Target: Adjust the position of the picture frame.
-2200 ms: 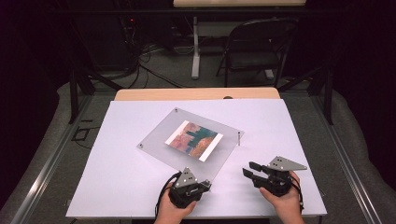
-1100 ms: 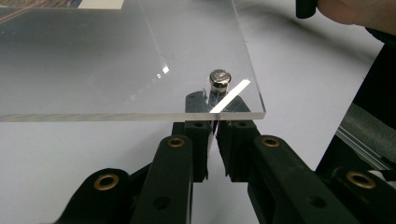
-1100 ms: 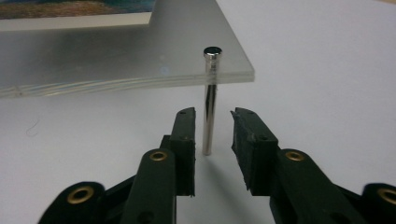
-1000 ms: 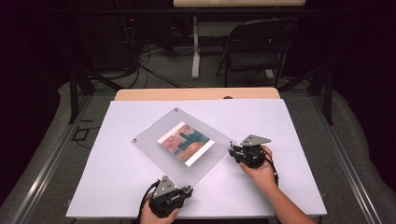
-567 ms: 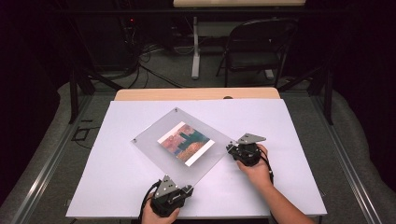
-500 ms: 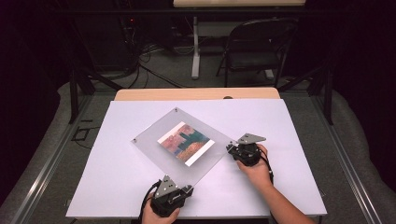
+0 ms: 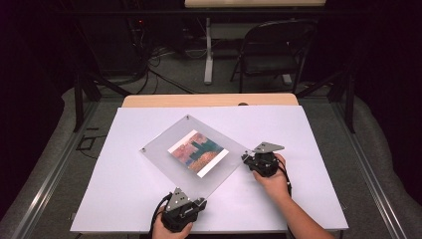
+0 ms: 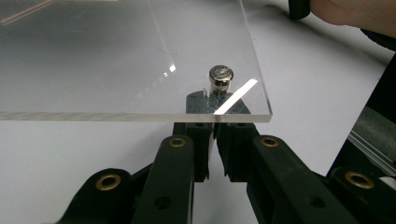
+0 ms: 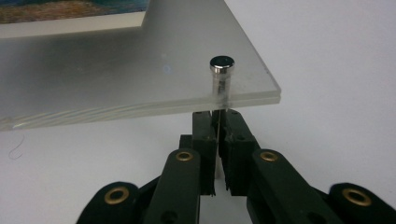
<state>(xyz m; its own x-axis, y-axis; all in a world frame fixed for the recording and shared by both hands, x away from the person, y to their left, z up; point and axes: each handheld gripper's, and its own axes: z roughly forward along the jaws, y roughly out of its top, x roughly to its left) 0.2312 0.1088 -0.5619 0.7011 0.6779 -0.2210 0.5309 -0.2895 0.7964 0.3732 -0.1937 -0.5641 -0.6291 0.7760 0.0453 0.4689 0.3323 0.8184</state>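
Observation:
A clear acrylic frame (image 7: 164,149) holding a colourful picture (image 7: 198,152) lies turned like a diamond on the white table (image 7: 308,149). My left gripper (image 7: 199,201) is at the frame's near corner. In the left gripper view its jaws (image 8: 215,105) reach under the plate and are shut on the foot of the metal corner pin (image 8: 220,77). My right gripper (image 7: 245,157) is at the frame's right corner. There its jaws (image 9: 217,121) are shut just under the plate, on the foot of that corner's pin (image 9: 222,70).
More metal pins mark the frame's far corner (image 7: 187,117) and left corner (image 7: 144,149). A folding chair (image 7: 271,55) and a table leg (image 7: 208,55) stand beyond the far edge. The person's other hand (image 8: 355,11) shows at the top right of the left gripper view.
The right gripper moved from the table's front up to the frame's right corner. The left gripper drew back and left to the near corner. The frame shifted slightly left.

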